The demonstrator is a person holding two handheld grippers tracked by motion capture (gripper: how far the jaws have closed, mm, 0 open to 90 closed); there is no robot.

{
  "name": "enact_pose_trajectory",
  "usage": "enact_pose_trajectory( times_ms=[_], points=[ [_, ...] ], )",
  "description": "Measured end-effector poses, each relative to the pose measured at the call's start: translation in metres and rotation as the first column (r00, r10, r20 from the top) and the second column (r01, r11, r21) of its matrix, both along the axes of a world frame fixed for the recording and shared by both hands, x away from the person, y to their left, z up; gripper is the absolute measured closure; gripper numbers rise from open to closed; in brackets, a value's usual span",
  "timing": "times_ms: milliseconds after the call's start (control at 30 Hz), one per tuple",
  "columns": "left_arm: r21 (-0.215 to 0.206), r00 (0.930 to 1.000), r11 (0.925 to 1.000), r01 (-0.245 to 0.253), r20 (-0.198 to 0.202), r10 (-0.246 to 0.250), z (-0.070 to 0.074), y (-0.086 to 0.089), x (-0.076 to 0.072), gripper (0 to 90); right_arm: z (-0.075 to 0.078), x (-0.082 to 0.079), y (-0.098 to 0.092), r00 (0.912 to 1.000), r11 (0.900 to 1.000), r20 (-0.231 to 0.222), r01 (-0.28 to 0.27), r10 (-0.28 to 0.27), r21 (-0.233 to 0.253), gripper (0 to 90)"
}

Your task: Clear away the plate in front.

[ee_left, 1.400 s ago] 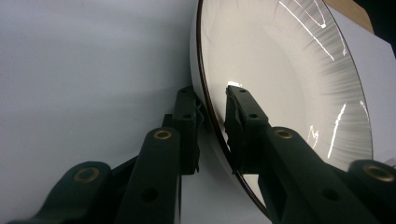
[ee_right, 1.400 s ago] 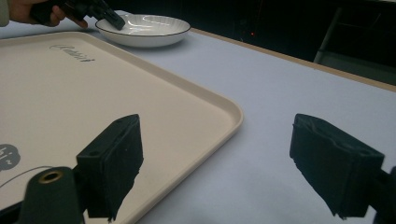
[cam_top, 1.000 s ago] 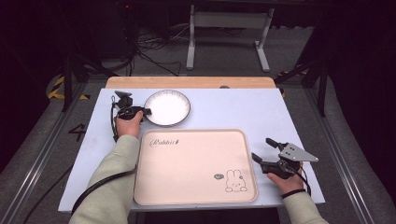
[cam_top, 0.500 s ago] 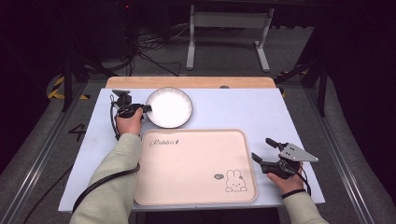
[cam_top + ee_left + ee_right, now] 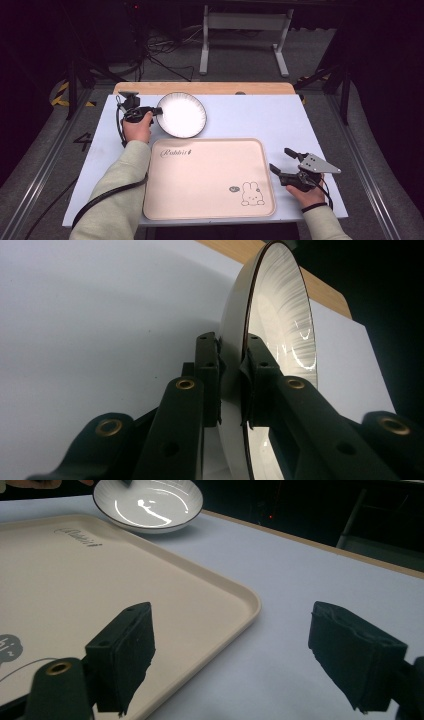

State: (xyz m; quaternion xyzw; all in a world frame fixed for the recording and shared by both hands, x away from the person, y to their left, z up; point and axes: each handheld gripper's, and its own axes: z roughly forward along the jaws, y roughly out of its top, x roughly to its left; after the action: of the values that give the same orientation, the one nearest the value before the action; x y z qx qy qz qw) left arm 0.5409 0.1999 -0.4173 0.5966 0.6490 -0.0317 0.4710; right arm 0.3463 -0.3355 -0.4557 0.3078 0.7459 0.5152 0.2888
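White plate sits upper left of centre in the high view, its left rim clamped by the left gripper, forearm stretched up from the bottom edge. Right gripper, jaws spread, rests beside the beige tray, lower right.

The pale blue-white worktop has a wooden strip along its far edge. Two things lie on it — a beige tray near the front edge, and just beyond the tray's far left corner, a white plate.
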Motion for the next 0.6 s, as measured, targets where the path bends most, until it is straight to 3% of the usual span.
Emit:
enact_pose_trajectory(
  times_ms=[400,600],
  points=[
    [-0.011,0.9974,0.9978,0.065,0.033,-0.064,0.02,0.002,-0.012,79.8,0.0,0.0,0.0,1.0,1.0,0.0,0.002,-0.002,0.008,19.0],
    [-0.014,0.9914,0.9927,0.12,0.055,-0.119,0.027,0.001,-0.02,79.8,0.0,0.0,0.0,1.0,1.0,0.0,0.001,-0.001,0.008,19.0]
  ],
)
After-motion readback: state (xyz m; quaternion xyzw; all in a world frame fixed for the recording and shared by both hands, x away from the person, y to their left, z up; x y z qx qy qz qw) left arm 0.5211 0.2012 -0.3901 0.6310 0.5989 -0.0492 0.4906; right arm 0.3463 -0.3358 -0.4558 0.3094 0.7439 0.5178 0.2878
